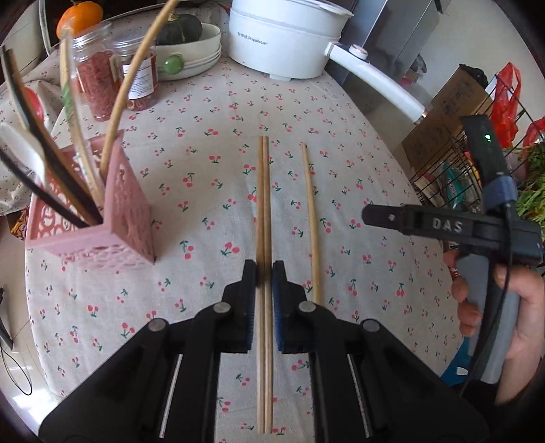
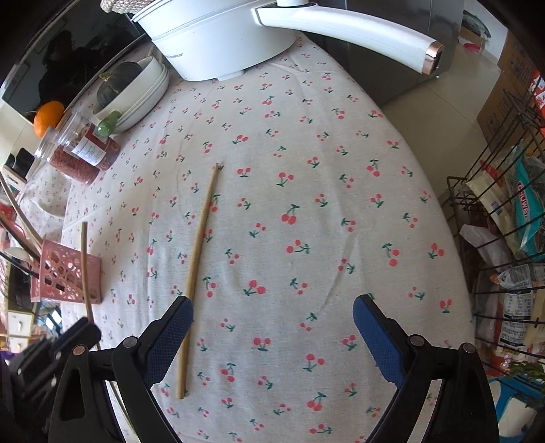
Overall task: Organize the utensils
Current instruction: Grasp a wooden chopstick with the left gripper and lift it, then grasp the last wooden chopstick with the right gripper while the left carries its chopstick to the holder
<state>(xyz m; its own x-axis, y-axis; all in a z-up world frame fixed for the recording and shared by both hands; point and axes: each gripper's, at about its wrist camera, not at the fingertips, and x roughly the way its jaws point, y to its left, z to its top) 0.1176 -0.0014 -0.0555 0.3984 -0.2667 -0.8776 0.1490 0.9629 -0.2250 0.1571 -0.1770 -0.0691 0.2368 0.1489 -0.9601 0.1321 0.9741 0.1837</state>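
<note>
My left gripper is shut on a pair of wooden chopsticks that point away from me just above the cherry-print tablecloth. A single wooden chopstick lies on the cloth just to their right; it also shows in the right wrist view. A pink perforated utensil holder with several chopsticks and a spoon stands at the left; it also shows in the right wrist view. My right gripper is open and empty over the cloth, with the single chopstick by its left finger.
A white electric pot with a long handle stands at the back. Stacked bowls with a dark squash, two jars and an orange are at the back left. A wire rack with packages stands off the table's right edge.
</note>
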